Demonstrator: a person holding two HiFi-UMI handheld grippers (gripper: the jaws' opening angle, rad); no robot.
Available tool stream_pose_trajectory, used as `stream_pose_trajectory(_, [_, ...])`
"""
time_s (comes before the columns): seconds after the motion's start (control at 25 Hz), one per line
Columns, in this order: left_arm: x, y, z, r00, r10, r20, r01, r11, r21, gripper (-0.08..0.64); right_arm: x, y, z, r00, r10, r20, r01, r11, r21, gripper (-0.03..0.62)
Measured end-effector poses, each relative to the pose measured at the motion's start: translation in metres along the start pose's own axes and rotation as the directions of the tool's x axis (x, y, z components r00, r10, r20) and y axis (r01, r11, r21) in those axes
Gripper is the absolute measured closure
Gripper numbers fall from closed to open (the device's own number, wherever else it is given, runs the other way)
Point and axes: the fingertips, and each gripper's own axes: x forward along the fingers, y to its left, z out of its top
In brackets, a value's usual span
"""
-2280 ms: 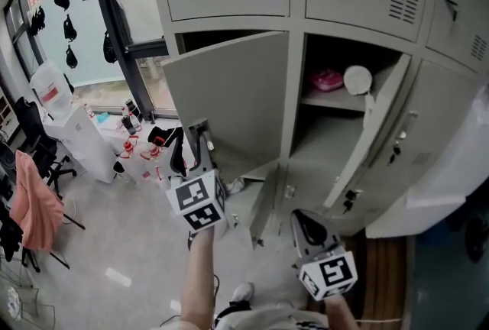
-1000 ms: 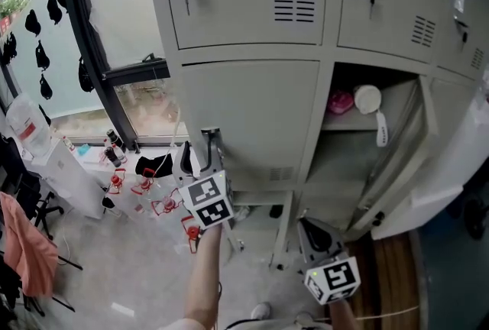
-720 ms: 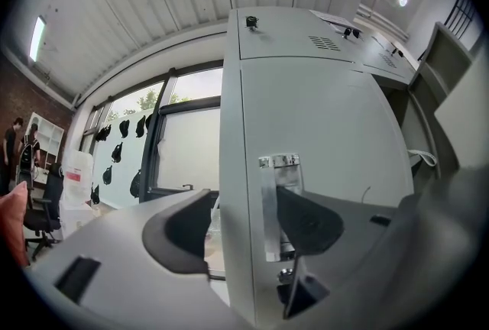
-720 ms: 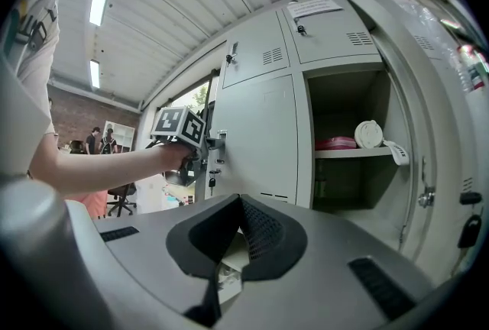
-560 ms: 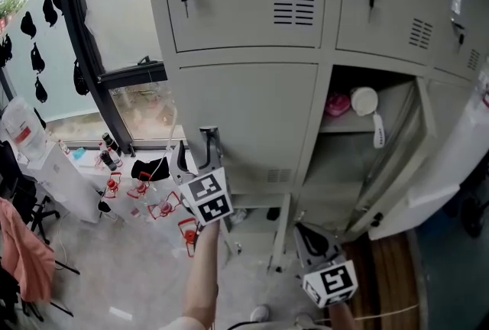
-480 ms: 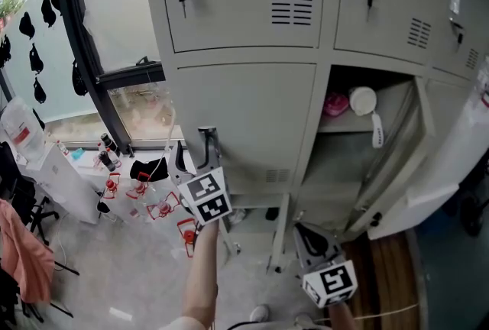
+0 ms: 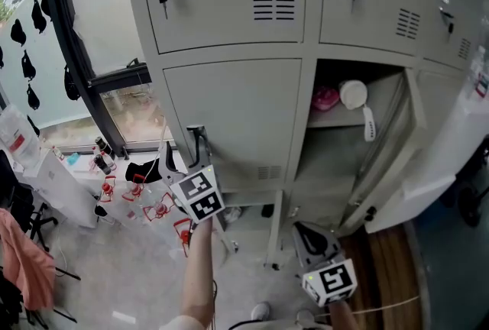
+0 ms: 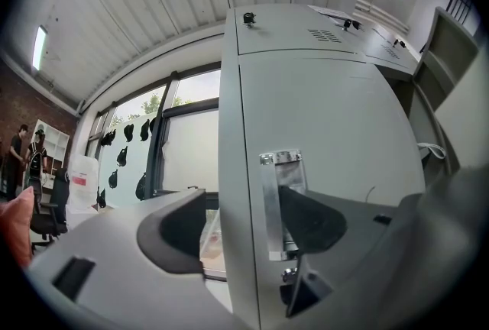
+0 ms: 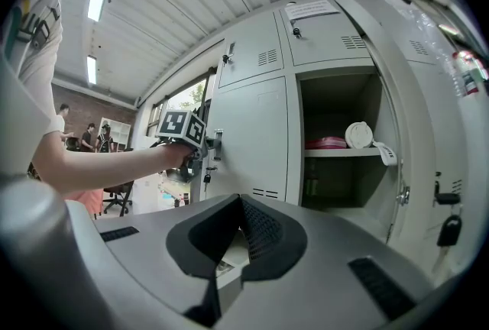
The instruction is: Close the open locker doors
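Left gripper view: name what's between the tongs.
The silver metal handle of the grey locker door, between the left gripper's opening tongs; left gripper view shows it.

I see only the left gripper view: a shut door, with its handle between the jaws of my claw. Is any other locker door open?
Observer: Yes. In the head view the door of the locker to the right of yours stands open, swung out to the right.
Operator: Is something inside that locker?
Observer: A pink thing and a white round thing lie on its shelf. A strap from the white one hangs over the shelf's edge.
Operator: What does the right claw do?
Observer: The right claw is shut and empty, low in front of the open locker.
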Motion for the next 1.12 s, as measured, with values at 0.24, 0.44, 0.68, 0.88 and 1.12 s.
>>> stream_pose_trajectory(0.24, [-0.021, -0.009, 0.023, 0.998, -0.01, 0.057, 0.012, 0.999, -0.042, 0.27, -0.013, -0.005, -0.001, 1.0, -0.01, 0.007, 0.01, 1.0, 0.002, 0.586])
stream_pose_trajectory(0.44, [-0.06, -0.038, 0.052, 0.989, -0.07, 0.129, 0.08, 0.994, -0.074, 0.27, -0.031, -0.013, -0.001, 1.0, -0.017, 0.019, 0.017, 1.0, 0.001, 0.586])
stream_pose_trajectory(0.68, [-0.122, -0.105, 0.09, 0.963, -0.162, 0.217, 0.182, 0.98, -0.077, 0.27, -0.068, -0.035, -0.004, 0.999, -0.039, 0.031, 0.039, 0.999, 0.012, 0.586])
stream_pose_trajectory(0.88, [-0.176, -0.169, 0.112, 0.935, -0.239, 0.261, 0.27, 0.958, -0.093, 0.268, -0.107, -0.059, -0.014, 0.998, -0.054, 0.036, 0.053, 0.998, 0.031, 0.586])
stream_pose_trajectory(1.12, [-0.231, -0.244, 0.129, 0.902, -0.326, 0.283, 0.366, 0.925, -0.104, 0.264, -0.151, -0.094, -0.021, 0.993, -0.097, 0.069, 0.092, 0.993, 0.072, 0.586])
